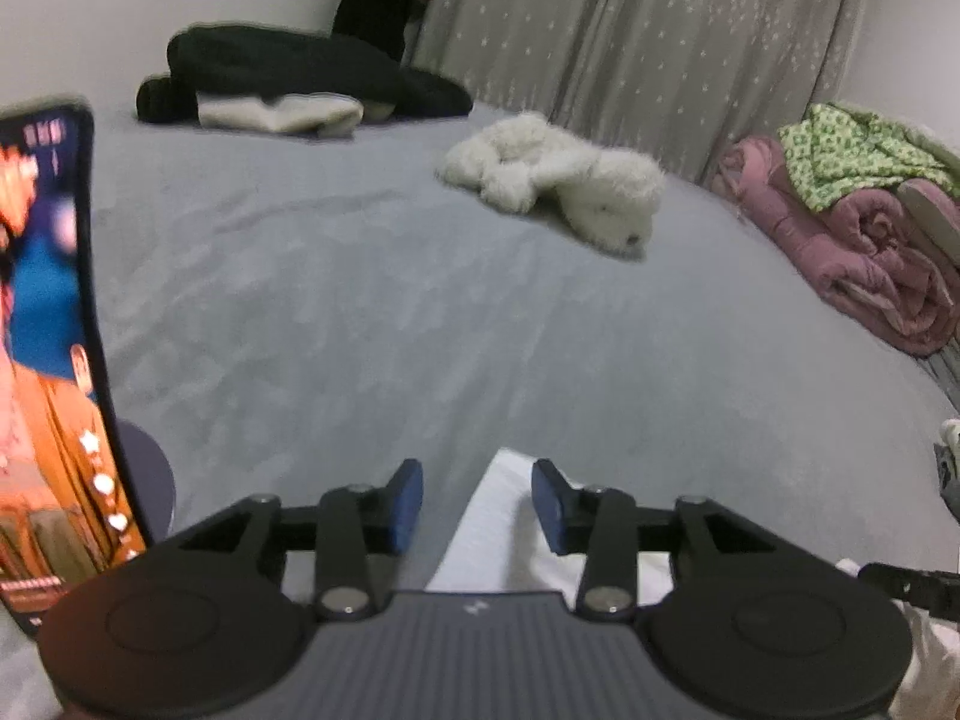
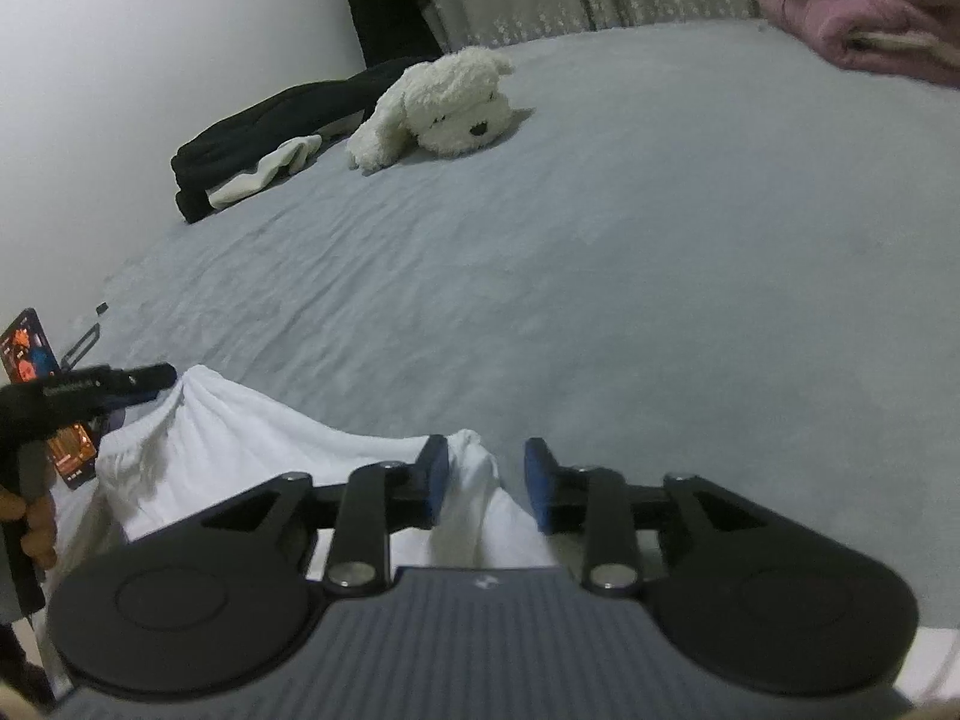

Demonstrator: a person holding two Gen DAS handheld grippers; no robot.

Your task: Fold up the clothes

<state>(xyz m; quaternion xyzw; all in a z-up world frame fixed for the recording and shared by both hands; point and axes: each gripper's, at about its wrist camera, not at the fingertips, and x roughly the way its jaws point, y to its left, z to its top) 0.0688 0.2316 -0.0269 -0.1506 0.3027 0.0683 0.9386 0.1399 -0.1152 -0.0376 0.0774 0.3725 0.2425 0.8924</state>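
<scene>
A white garment [image 2: 252, 438] lies bunched at the near edge of the grey bed [image 2: 600, 276], filling the lower left and lower middle of the right wrist view and showing as a pale strip at the bottom centre of the left wrist view. The right tongs [image 2: 486, 489] stand partly spread with a raised fold of the white cloth between the blue pads [image 2: 435, 483]; the left-hand pad lies against the fold, the other stands clear of it, so the cloth is not pinched. The left tongs [image 1: 477, 507] are likewise partly spread, the garment's edge rising between the pads with gaps on both sides. In the right wrist view the left tongs appear again at the left edge, beside the cloth's raised corner, with a hand [image 2: 33, 525] on the handle below. A phone [image 1: 48, 360] with a lit screen stands at the left edge of the left wrist view. Farther up the bed lie a white plush dog [image 2: 444, 108], a heap of black clothes [image 2: 270, 126] with a pale piece tucked in, and, at the upper right, a rolled pink quilt [image 1: 864, 252] under a green patterned cloth [image 1: 852, 150], against a star-printed curtain [image 1: 630, 30]
</scene>
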